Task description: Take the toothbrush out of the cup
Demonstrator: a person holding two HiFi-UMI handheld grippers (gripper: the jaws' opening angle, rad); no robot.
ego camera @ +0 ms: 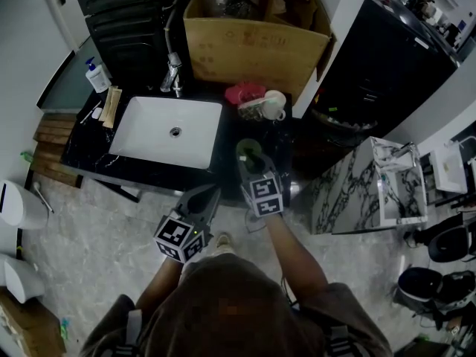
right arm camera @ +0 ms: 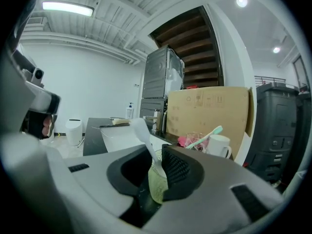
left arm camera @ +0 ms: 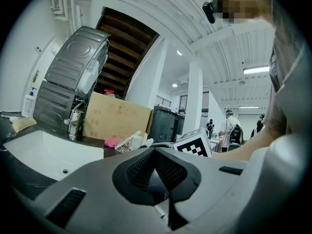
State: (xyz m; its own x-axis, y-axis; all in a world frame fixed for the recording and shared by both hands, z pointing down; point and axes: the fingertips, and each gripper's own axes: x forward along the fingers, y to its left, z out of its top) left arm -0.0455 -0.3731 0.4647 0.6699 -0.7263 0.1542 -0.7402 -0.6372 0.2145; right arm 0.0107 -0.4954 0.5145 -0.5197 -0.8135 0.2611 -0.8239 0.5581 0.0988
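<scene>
A translucent green cup [ego camera: 249, 153] stands on the black counter to the right of the sink. In the right gripper view the cup [right arm camera: 157, 184] shows through the gap between the jaws. A white toothbrush [right arm camera: 141, 135] rises out of it, tilted up and left. My right gripper [ego camera: 251, 171] reaches the cup from the near side. Its jaws [right arm camera: 155, 152] stand narrowly apart around the brush stem, which leans on the right pad; the gap is wider than the stem. My left gripper [ego camera: 210, 193] hangs off the counter's front edge, shut [left arm camera: 155, 151] and empty.
A white sink [ego camera: 149, 136] with a faucet [ego camera: 172, 73] fills the counter's left. Behind the cup sit a white mug [ego camera: 275, 104] holding a green toothbrush [right arm camera: 209, 134], a pink item [ego camera: 244, 93] and a large cardboard box [ego camera: 253, 47]. A soap bottle [ego camera: 97, 75] stands far left.
</scene>
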